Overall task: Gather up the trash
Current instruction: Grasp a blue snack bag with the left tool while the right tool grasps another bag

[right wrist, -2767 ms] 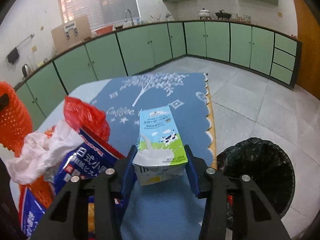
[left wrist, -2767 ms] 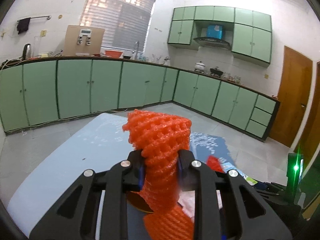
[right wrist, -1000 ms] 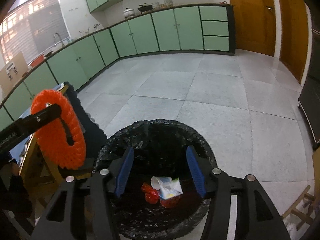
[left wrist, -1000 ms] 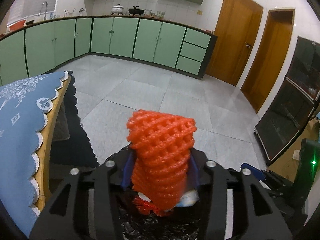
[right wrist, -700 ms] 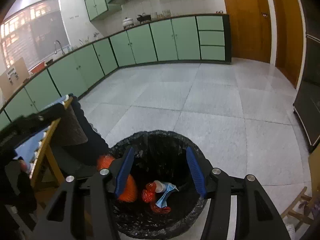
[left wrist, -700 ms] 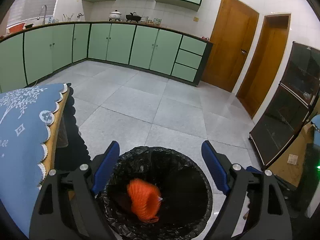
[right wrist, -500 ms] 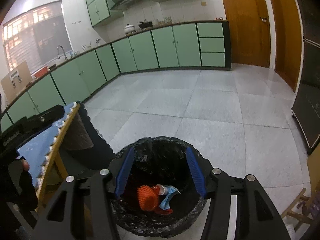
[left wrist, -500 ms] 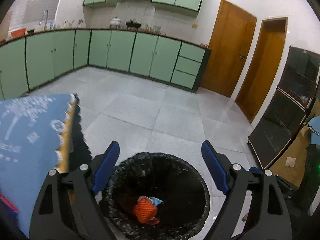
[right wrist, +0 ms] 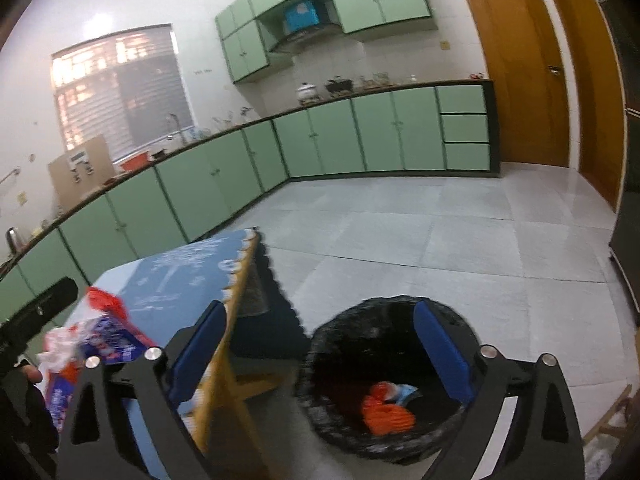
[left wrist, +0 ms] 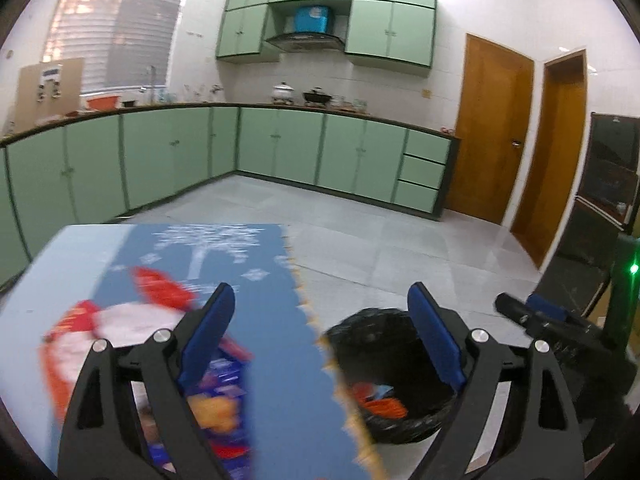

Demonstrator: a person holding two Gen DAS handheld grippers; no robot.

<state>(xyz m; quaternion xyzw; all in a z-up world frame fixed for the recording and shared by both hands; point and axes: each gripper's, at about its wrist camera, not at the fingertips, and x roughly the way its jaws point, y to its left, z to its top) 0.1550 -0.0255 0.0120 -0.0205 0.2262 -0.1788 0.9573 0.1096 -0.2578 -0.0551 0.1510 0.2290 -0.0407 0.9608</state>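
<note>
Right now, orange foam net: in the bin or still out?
In. The orange foam net lies at the bottom of the black bin, beside other trash.

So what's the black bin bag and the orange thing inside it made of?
The bin bag looks like thin, crinkly, slightly shiny black plastic. The orange thing looks like soft foam netting, with a ridged mesh surface, though the picture is blurry.

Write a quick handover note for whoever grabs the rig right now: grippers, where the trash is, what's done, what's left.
Left gripper: fingers opening, nothing between them.
Right gripper: fingers opening, also empty.
Black-lined bin stands on the floor beside the table; the orange foam net and a crumpled carton lie inside.
Left: the blurred pile of snack wrappers and white paper on the blue tablecloth. Collect those next.
</note>
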